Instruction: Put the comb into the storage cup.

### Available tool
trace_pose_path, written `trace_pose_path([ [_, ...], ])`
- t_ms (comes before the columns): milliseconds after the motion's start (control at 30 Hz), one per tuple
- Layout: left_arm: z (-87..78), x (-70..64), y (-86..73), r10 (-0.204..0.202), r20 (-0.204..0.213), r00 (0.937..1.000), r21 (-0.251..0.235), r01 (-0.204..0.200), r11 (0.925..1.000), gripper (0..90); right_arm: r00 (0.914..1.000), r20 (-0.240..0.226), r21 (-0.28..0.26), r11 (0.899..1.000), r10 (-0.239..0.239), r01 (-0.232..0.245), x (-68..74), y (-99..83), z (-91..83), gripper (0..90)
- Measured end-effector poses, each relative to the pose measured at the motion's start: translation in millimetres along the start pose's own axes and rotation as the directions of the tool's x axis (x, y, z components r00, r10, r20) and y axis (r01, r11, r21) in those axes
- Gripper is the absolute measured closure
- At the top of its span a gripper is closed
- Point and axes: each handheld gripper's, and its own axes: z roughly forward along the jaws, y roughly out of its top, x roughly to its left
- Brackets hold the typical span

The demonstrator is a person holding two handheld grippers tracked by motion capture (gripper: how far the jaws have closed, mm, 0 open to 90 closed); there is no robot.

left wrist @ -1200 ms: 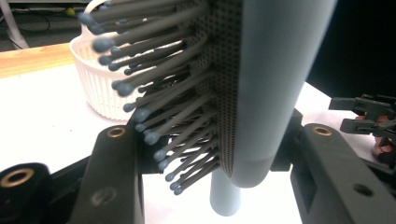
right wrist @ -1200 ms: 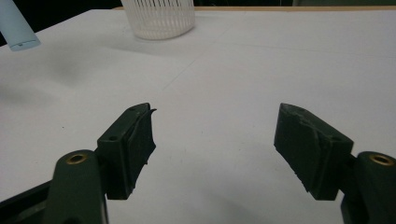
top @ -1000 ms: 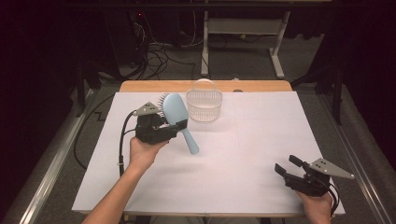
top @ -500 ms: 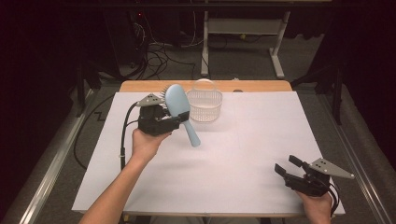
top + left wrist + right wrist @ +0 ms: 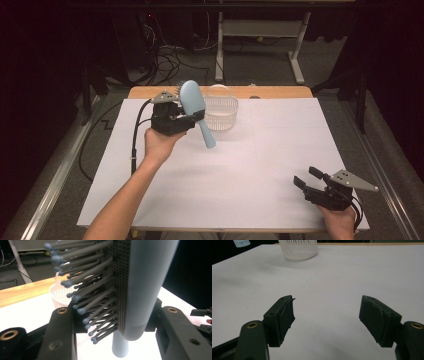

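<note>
A: Starting at the left: left gripper [image 5: 186, 116] clamping a blue hairbrush [image 5: 194, 102] by the head, holding it lifted above the table [image 5: 260, 165], handle pointing down and toward the right.

B: Gripping how?

A: Jaws closing on both sides of the brush head, bristles [image 5: 85, 290] pressing toward one jaw, smooth back toward the other.

B: Moving right?

A: Sitting just right of the brush, a white slotted basket [image 5: 221, 112] near the far edge of the table, looking empty.

B: Farther right?

A: Right gripper [image 5: 312, 179] resting low at the near right corner, jaws spread wide, holding nothing.

B: Step in hand?

A: Likely carrying the brush toward the basket. Next: shifting right over the rim, lowering handle first, then opening up. Watching for bristles snagging on the jaw.
</note>
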Motion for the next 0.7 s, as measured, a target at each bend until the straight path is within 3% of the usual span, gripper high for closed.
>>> trace_pose_path([
  [700,27.0,1.5,29.1,0.031,-0.045,0.9985,0.007,-0.031,0.9995,50.6,0.9999,-0.009,-0.001,1.0,0.007,-0.007,-0.3,-0.1,-0.1,28.0],
])
